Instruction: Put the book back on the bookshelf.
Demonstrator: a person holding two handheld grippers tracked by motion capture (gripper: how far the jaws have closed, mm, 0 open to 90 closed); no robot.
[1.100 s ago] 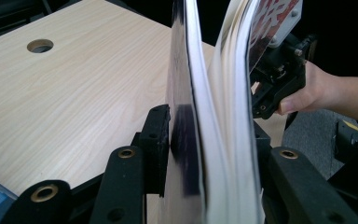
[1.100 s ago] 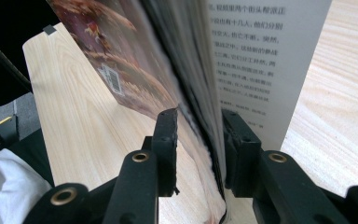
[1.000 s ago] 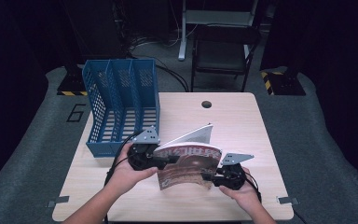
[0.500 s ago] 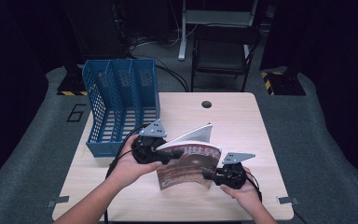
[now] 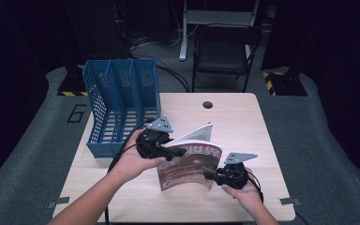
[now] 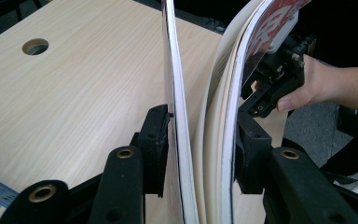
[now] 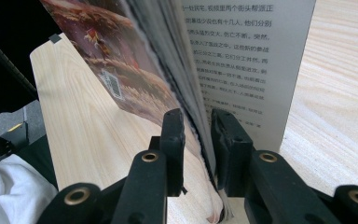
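Dark surroundings frame a pale wooden table (image 5: pixel 122 197) on grey carpeted floor; beyond its far edge we note a black chair (image 5: pixel 225 51) and cabling. We record a round hole (image 5: pixel 208 104) near the table's far edge, with bare surface open around it and across the right side. A blue file rack (image 5: pixel 122 108) with three upright compartments occupies the far left corner, well apart from the right edge.

We find a magazine (image 5: pixel 192 164) near the table's middle, towards the near edge, raised off the surface with its cover bowed upward. Its long axis runs roughly left to right between the two hands, and a pale page fans up at its far side.

The left gripper (image 5: pixel 176 151) is clamped on the magazine's left end; in the left gripper view both pads press on the bundle, though one leaf stands apart from the curved rest. The right gripper (image 5: pixel 209 175) grasps the magazine's right end; its jaws have just been closing, and in the right gripper view the page edges sit pinched between them. Printed text shows on a page behind.
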